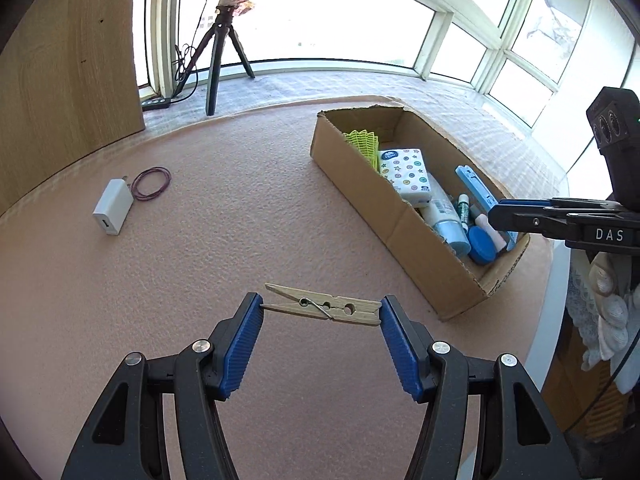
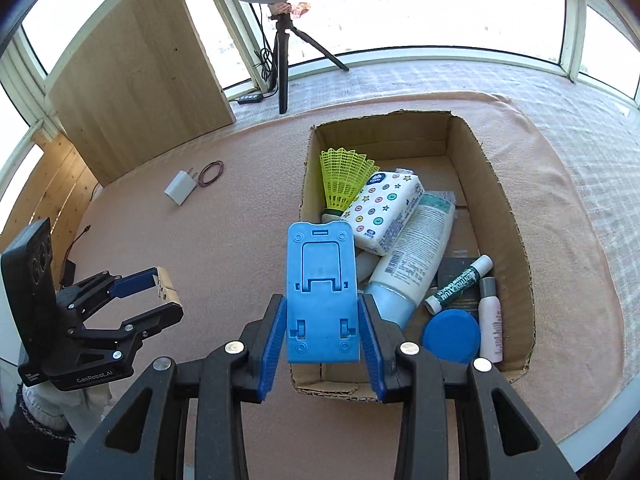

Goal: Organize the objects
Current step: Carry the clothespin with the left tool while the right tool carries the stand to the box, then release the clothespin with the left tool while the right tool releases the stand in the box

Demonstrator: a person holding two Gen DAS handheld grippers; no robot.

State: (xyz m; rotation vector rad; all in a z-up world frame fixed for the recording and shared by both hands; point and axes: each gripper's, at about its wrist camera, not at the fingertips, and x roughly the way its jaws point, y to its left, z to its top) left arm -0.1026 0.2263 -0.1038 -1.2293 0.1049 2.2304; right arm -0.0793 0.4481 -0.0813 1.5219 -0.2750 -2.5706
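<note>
On the pink mat (image 1: 200,260) sits an open cardboard box (image 2: 516,240), and both hand-held tools hang above this scene, each with something pinched in its blue pads. From the left wrist view, the left gripper (image 1: 322,308) clamps a wooden clothespin (image 1: 322,305) end to end, the peg lying crosswise between the pads, clear of the mat and to the near left of the box. From the right wrist view, the right gripper (image 2: 322,332) squeezes a blue plastic phone stand (image 2: 321,292) by its two long sides, holding it over the box's near-left corner. Inside the box lie a yellow shuttlecock (image 2: 344,178), a dotted tissue pack (image 2: 384,210), a white lotion bottle (image 2: 416,252), a green-labelled lip balm tube (image 2: 458,284), a small pale bottle (image 2: 490,320) and a round blue lid (image 2: 452,336). Well apart, toward the far left of the mat, a white charger plug (image 1: 113,208) rests just beside a loop of purple rubber bands (image 1: 152,183). Behind the mat stand a wooden board (image 2: 132,76) and a tripod (image 2: 286,52) by the windows
</note>
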